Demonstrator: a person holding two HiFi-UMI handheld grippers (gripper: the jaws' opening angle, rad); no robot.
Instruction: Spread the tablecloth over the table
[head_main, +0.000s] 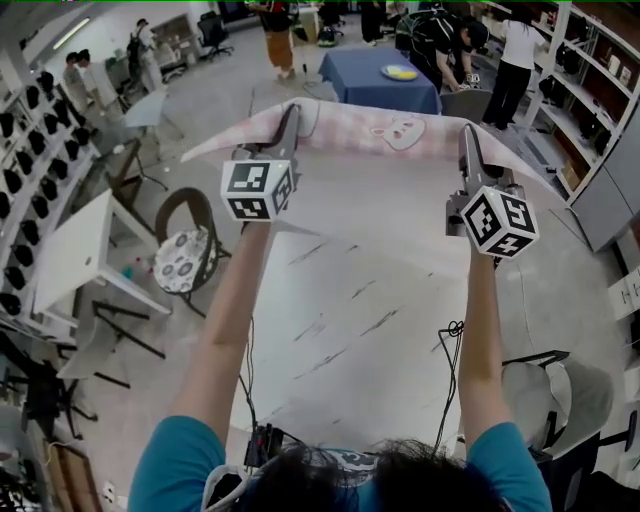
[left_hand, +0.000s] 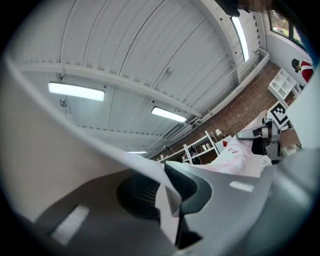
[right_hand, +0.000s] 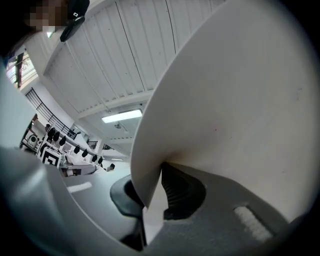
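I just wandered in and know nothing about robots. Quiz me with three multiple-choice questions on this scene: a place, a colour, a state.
1. Where is the tablecloth?
A. Held up over the table.
B. On the floor.
C. Draped on a chair.

2. What colour is its printed side?
A. Black.
B. Dark green.
C. Pale pink.

3. How do the right gripper's jaws stand?
A. Wide apart, empty.
B. Shut on the tablecloth's edge.
C. Shut on a cup.

Answers: 1 A, the left gripper and right gripper hold it above the table; 2 C, the head view shows pink with a cartoon face; 3 B, the right gripper view shows cloth pinched between its jaws.
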